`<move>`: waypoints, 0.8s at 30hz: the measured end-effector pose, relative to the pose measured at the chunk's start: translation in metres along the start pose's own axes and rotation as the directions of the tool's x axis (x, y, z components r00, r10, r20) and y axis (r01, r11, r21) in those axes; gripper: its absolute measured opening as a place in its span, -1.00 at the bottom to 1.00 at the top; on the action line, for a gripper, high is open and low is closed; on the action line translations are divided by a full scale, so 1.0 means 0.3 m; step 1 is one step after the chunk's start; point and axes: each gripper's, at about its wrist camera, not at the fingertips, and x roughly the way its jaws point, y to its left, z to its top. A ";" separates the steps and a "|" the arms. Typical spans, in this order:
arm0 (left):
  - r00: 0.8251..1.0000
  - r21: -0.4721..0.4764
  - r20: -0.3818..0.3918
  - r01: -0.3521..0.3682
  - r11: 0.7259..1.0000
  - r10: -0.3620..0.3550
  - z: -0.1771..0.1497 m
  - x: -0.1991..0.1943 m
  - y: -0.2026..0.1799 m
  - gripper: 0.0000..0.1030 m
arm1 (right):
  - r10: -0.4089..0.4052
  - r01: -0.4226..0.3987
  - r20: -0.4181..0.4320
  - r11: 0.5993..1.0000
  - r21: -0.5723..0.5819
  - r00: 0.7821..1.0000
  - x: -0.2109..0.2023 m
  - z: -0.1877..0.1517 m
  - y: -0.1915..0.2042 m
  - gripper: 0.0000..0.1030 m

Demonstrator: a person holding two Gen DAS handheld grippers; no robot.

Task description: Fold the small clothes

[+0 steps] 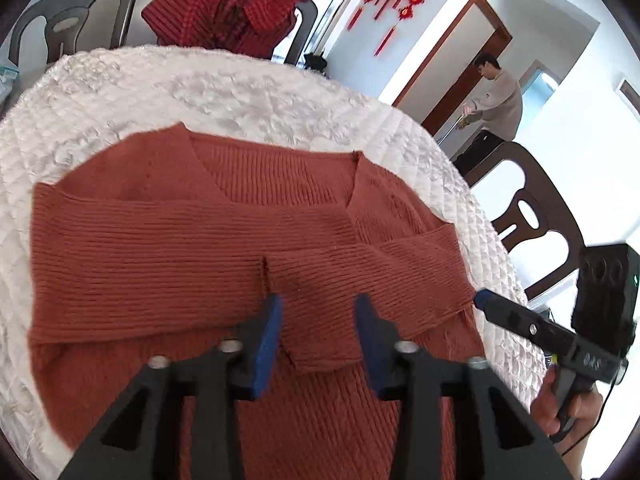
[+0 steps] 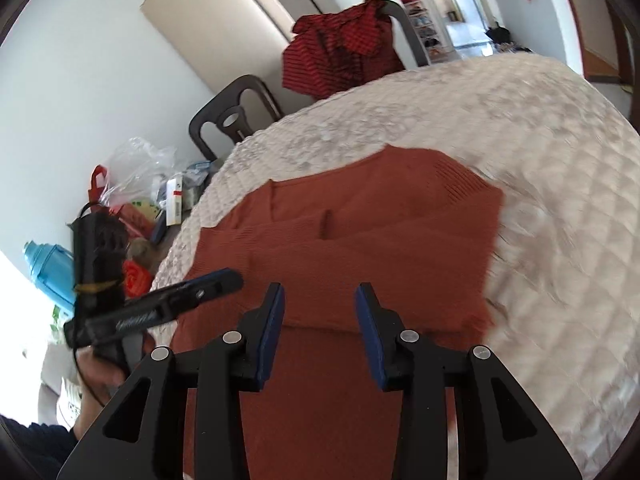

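Left jaws: your left gripper (image 1: 318, 334) is wide open, nothing between the pads, hovering over the crossed sleeves.
Right jaws: your right gripper (image 2: 320, 332) is parted just as wide, empty, above the lower body; that view is blurred.
Sweater: rust knit sweater (image 1: 248, 216) lies flat on the quilted table cover (image 1: 240, 92), V-neck away from you, hem under the cameras.
Sleeves: both folded across the chest, cuffs overlapping just ahead of the left jaws.
Key relation: long axis runs hem-to-neck, straight ahead of both jaws; judging by this, the hem is nearest, one gripper per side.
Background: red striped garment (image 1: 228, 8) on a chair, well apart.
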 end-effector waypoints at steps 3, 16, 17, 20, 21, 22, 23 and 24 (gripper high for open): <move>1.000 0.014 0.003 0.031 0.999 -0.031 0.001 0.010 -0.022 -0.85 | -0.023 0.023 0.004 1.000 0.021 1.000 -0.009 -0.021 -0.037 -0.26; 0.990 0.089 0.141 -0.024 0.996 0.011 0.123 -0.083 -0.047 -0.94 | -0.071 0.066 0.055 0.994 0.086 0.996 -0.033 0.016 -0.125 -0.26; 0.993 0.062 0.115 -0.025 0.998 0.018 0.117 -0.069 -0.014 -0.92 | -0.071 0.066 0.060 0.994 0.083 0.996 -0.035 0.015 -0.128 -0.26; 0.998 0.050 0.047 -0.042 0.998 0.039 0.087 -0.030 0.031 -0.44 | -0.062 0.056 0.063 0.995 0.084 0.996 -0.037 0.008 -0.140 -0.26; 0.998 0.057 0.033 -0.048 0.997 0.046 0.075 -0.018 0.035 -0.25 | -0.060 0.054 0.060 0.995 0.085 0.996 -0.034 0.006 -0.144 -0.26; 0.999 0.064 0.019 -0.048 0.997 0.047 0.062 -0.005 0.034 -0.08 | -0.059 0.054 0.056 0.995 0.086 0.997 -0.030 0.006 -0.148 -0.26; 0.999 0.069 0.003 -0.045 0.997 0.045 0.053 0.010 0.034 -0.09 | -0.059 0.054 0.054 0.995 0.086 0.997 -0.026 0.008 -0.150 -0.26; 0.999 0.073 -0.010 -0.044 0.996 0.045 0.047 0.023 0.033 -0.10 | -0.057 0.053 0.055 0.995 0.087 0.997 -0.024 0.011 -0.152 -0.26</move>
